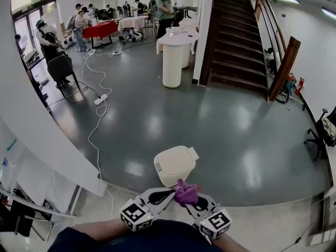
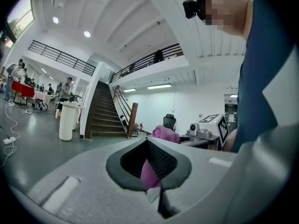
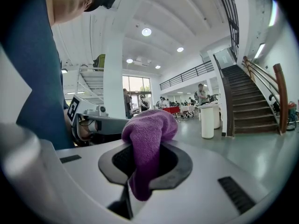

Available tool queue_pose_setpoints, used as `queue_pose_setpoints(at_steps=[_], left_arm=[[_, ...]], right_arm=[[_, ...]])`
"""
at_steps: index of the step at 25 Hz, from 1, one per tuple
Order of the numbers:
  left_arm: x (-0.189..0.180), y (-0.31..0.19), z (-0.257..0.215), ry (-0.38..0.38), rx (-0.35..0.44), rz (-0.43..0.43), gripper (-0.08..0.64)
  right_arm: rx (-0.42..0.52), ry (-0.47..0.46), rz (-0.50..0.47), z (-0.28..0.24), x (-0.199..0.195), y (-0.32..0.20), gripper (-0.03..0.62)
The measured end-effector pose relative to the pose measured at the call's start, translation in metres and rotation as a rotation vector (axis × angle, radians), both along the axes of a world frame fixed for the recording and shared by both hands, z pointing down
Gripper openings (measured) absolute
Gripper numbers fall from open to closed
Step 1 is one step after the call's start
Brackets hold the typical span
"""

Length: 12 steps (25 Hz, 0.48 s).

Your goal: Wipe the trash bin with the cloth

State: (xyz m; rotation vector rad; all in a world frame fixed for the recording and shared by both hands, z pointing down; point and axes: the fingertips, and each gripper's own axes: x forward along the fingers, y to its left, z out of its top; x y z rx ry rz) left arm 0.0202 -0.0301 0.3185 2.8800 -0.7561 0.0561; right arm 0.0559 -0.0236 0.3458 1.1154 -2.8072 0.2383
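The trash bin [image 1: 176, 164] is sitting just beyond my jaws while I am pinching the cloth [image 1: 185, 192] tight in both left gripper [image 1: 167, 194] and right gripper [image 1: 193, 203], seemingly bunching it for wiping.

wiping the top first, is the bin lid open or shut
Shut: on the trash bin the lid lies flat, no opening showing in the head view.

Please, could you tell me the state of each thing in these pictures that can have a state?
left tongs: shut on the cloth.
right tongs: shut on the same cloth.
cloth: bunched up, held between both tongs.
trash bin: upright, lid closed.
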Motion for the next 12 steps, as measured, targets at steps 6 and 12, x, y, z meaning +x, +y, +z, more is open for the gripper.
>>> queue_pose_setpoints(at_steps=[6, 12], left_arm=[[-0.0004, 0.0004, 0.0023, -0.009, -0.002, 0.002, -0.009], [-0.0013, 0.0006, -0.0014, -0.013, 0.005, 0.006, -0.009]], right_arm=[[-0.010, 0.004, -0.003, 0.0013, -0.0029, -0.0013, 0.069], [-0.002, 0.006, -0.005, -0.0016, -0.0033, -0.0032, 0.069]])
